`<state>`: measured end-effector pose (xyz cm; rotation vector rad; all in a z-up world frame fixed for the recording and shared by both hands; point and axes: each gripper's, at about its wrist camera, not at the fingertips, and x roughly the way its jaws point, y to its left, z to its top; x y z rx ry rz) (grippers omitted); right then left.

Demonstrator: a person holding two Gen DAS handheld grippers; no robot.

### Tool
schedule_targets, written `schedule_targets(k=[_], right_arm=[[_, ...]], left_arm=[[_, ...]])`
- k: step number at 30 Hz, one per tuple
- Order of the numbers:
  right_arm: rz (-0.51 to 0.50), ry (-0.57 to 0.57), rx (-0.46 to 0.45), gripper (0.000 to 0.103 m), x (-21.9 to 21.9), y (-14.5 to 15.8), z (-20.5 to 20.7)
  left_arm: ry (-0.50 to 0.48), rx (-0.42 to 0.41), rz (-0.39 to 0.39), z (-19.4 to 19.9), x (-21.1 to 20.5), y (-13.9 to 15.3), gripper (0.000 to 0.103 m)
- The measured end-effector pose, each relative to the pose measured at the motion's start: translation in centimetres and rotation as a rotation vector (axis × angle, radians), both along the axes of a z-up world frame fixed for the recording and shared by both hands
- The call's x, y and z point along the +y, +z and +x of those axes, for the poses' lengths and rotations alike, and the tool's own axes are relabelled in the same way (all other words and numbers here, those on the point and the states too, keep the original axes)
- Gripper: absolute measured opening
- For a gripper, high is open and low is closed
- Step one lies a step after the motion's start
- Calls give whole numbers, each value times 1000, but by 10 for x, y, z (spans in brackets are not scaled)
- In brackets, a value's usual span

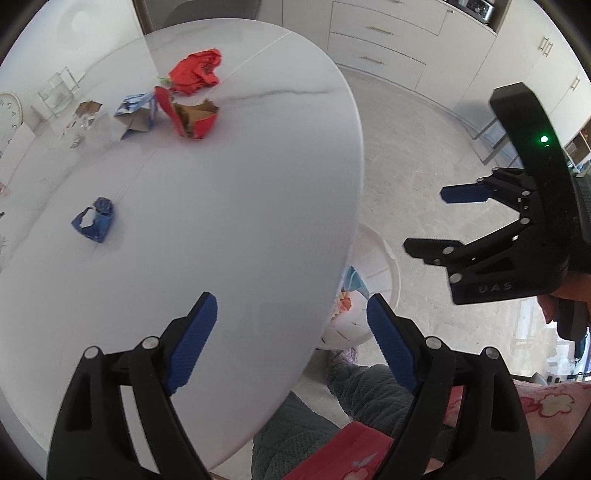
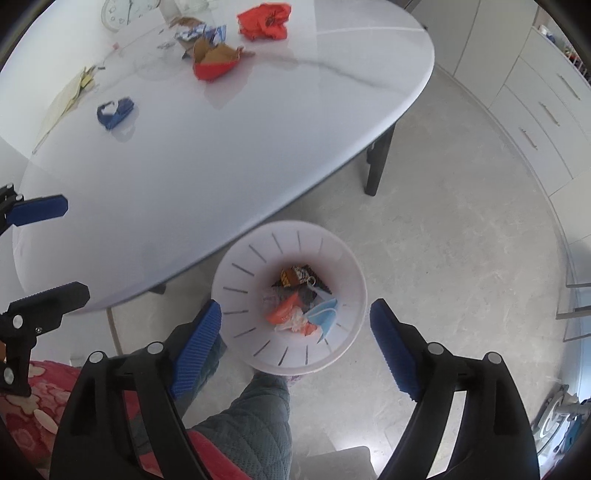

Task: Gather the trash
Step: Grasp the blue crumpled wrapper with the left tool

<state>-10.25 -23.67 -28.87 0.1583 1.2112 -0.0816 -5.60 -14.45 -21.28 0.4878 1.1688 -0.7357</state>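
Observation:
My right gripper (image 2: 295,321) hangs open above the white waste bin (image 2: 345,258) on the floor, with nothing between its fingers. Inside the bin lies a heap of wrappers (image 2: 301,306) in orange, blue and brown. My left gripper (image 1: 291,325) is open and empty over the near edge of the white oval table (image 1: 240,206). On the table lie a crumpled blue wrapper (image 1: 94,220), a torn red carton (image 1: 194,118), a crumpled red bag (image 1: 195,72) and a blue-and-brown torn box (image 1: 136,112). The right gripper (image 1: 439,218) shows at the right of the left wrist view.
The bin (image 1: 376,258) sits on the floor by the table's edge, beside a dark table leg (image 2: 376,166). A person's quilted grey legs (image 2: 255,424) are just below the bin. White drawers (image 1: 380,37) line the far wall. A clock (image 2: 118,13) and papers (image 2: 70,99) sit at the table's far side.

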Motion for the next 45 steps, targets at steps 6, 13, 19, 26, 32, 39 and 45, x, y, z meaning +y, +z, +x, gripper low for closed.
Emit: schedule_targets(k=[6, 13, 19, 26, 32, 39, 45], right_arm=[[-65, -32, -68, 93, 3, 39, 3], [11, -67, -207, 101, 12, 74, 35], [29, -63, -215, 101, 25, 73, 81], [33, -22, -193, 101, 41, 64, 129], [31, -2, -156, 101, 46, 52, 163], [46, -10, -119, 101, 42, 37, 194], [57, -4, -101, 101, 39, 28, 213]], left_arm=[[77, -3, -1, 28, 29, 7, 83], [252, -35, -26, 80, 77, 21, 91], [364, -17, -47, 124, 112, 19, 91], [362, -5, -22, 155, 113, 1, 91], [337, 21, -2, 174, 99, -19, 91], [348, 80, 2, 195, 90, -39, 74], [369, 108, -13, 209, 91, -46, 52]])
